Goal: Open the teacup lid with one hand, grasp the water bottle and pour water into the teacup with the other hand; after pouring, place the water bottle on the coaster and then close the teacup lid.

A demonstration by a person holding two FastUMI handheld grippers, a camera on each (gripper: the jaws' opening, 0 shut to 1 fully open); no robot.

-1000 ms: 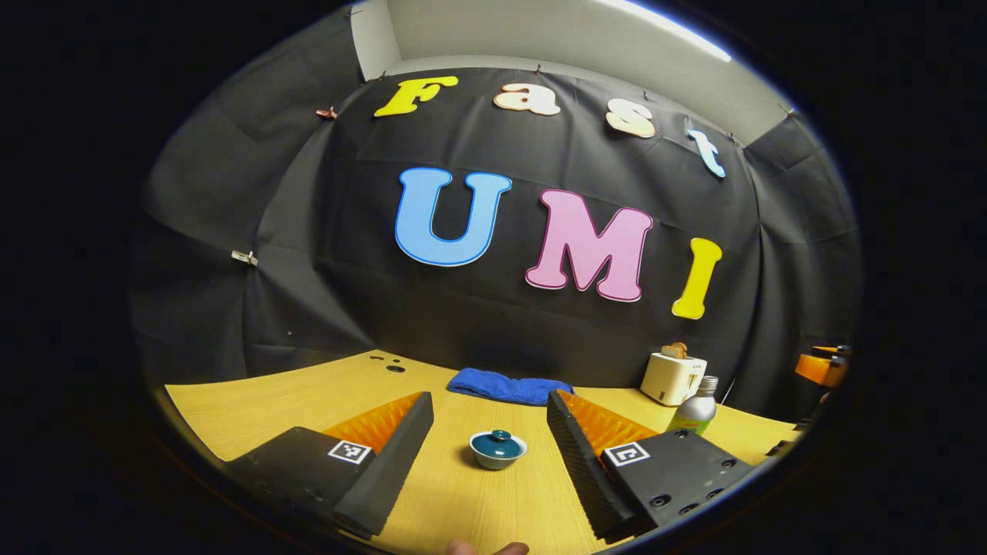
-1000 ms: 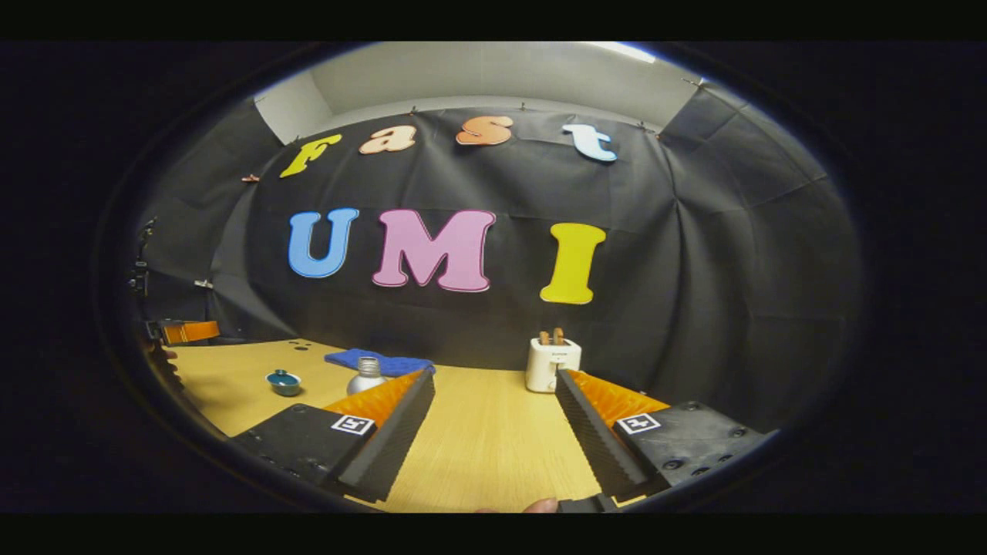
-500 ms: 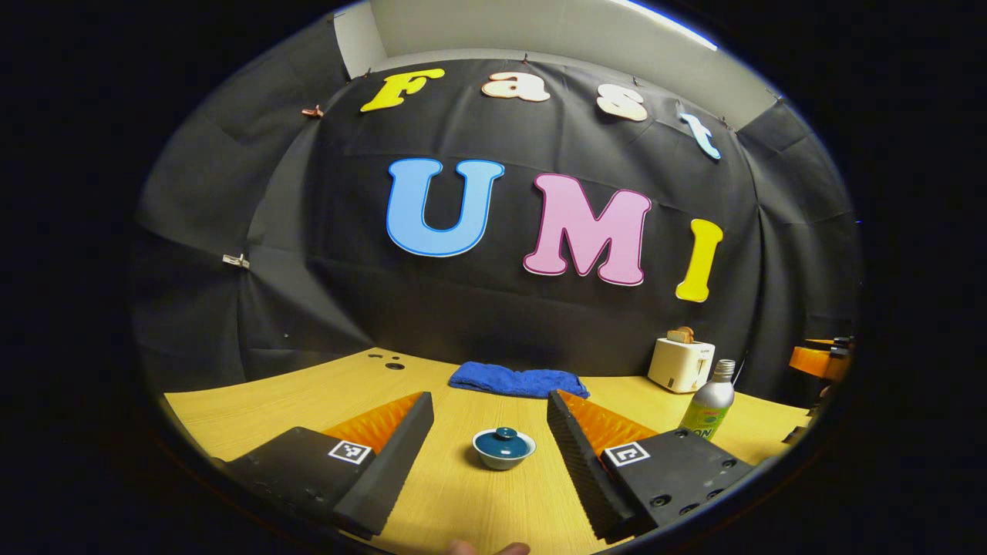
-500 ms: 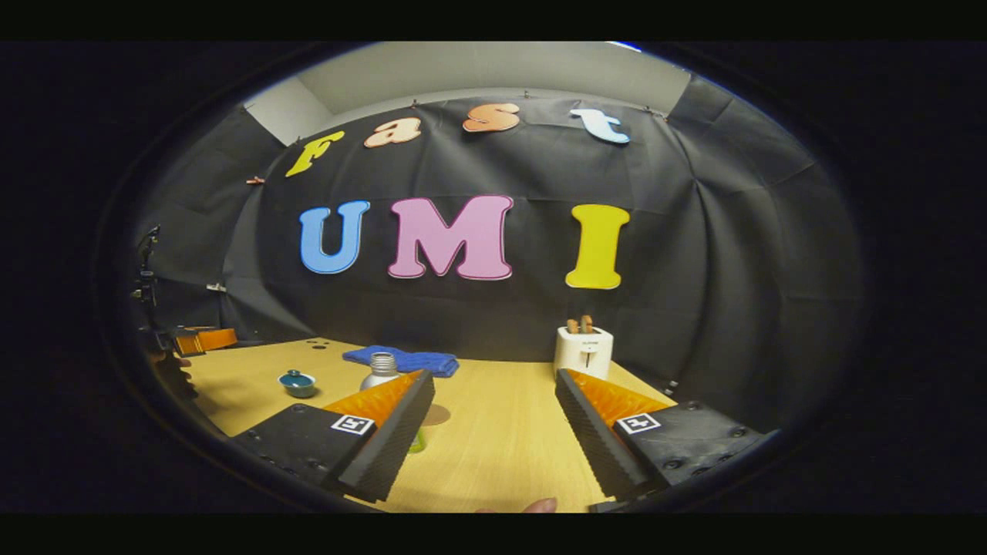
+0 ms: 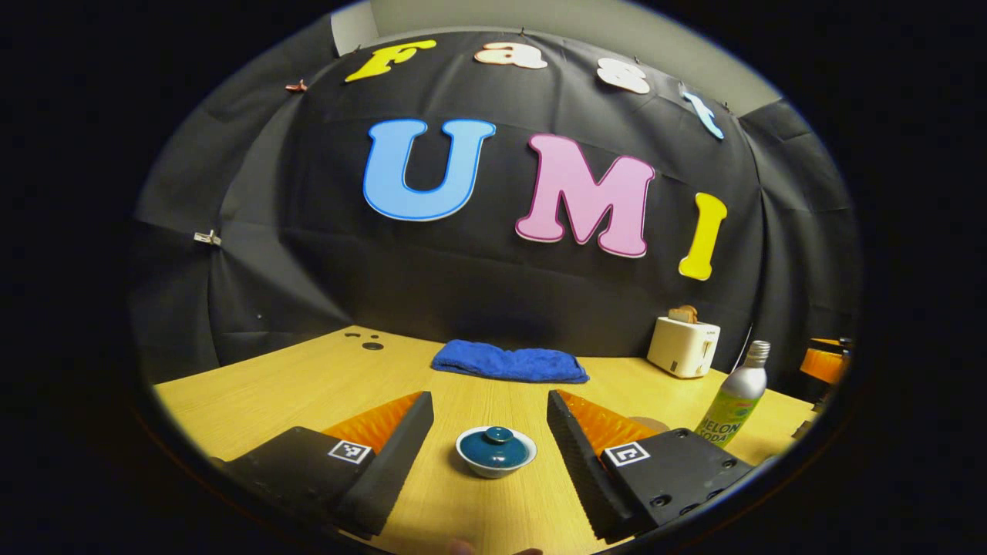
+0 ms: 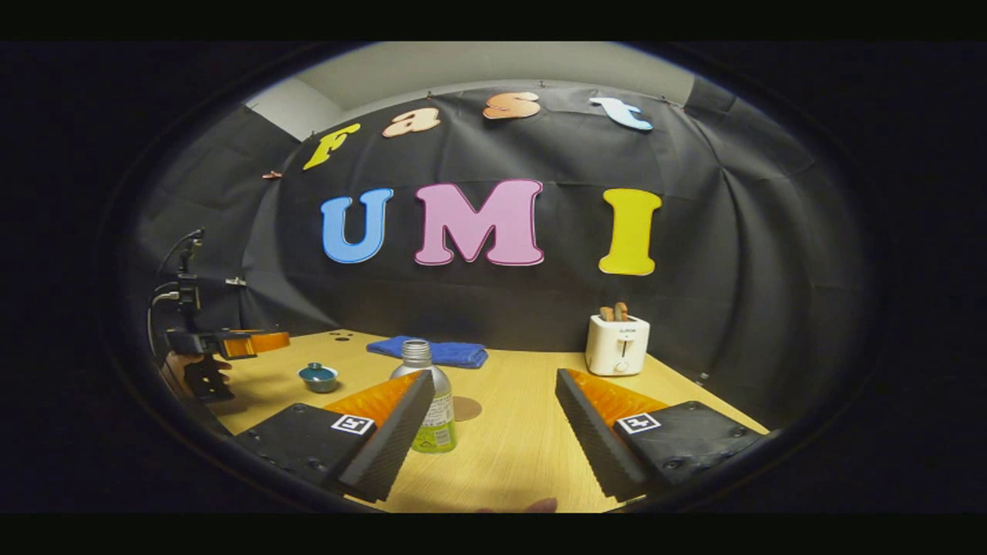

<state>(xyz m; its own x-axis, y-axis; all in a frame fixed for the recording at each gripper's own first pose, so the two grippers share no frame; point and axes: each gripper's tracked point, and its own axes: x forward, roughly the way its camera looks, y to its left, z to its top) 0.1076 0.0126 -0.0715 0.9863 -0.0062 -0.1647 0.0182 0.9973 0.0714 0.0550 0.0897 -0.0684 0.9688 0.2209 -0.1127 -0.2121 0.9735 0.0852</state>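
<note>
Black cloth wall (image 5: 478, 293) (creased) behind pale wooden table (image 5: 262, 393).

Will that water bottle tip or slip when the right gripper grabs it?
The water bottle stands tall and narrow, so a high push probably tips it. Its metallic-looking body may be slick; the open right gripper should likely close mid-body.

Your right claw (image 6: 493, 435) hangs with its fingers spread wide over the worktop (image 6: 509, 455), holding nothing. The water bottle (image 6: 429, 397) stands upright just past its left finger, the round coaster (image 6: 465, 408) just beyond it. Farther left sits the lidded teacup (image 6: 318, 377), near your left claw (image 6: 208, 362).
</note>
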